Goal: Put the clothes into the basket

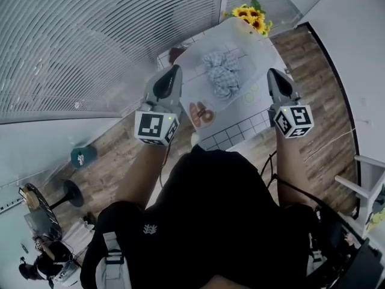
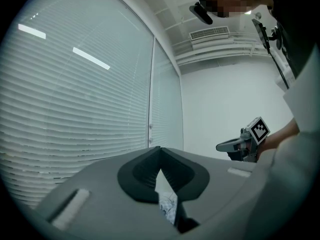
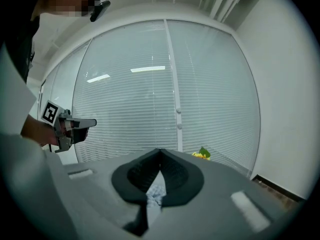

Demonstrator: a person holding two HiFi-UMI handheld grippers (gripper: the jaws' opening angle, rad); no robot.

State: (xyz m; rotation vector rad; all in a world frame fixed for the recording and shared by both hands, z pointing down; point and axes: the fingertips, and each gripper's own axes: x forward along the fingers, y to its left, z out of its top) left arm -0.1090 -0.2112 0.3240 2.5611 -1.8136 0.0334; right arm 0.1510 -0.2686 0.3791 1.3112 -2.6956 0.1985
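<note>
A crumpled blue-and-white checked cloth (image 1: 219, 74) lies on the white table (image 1: 258, 53) ahead of me. My left gripper (image 1: 174, 71) is held level to the cloth's left, above the table's near-left edge, its jaws meeting at the tips with nothing between them. My right gripper (image 1: 274, 72) hovers to the cloth's right, also shut and empty. In the left gripper view the tips (image 2: 160, 151) touch and the cloth (image 2: 167, 204) shows in the gap below them. The right gripper view shows the same: tips (image 3: 160, 150) together, the cloth (image 3: 156, 190) beyond. No basket is plainly in view.
Sunflowers (image 1: 252, 17) stand at the table's far end. A small dish with brown items (image 1: 201, 114) sits at its near edge, beside a white gridded surface (image 1: 240, 131). Window blinds (image 1: 90, 35) fill the left. A teal stool (image 1: 83, 156) stands on the wood floor.
</note>
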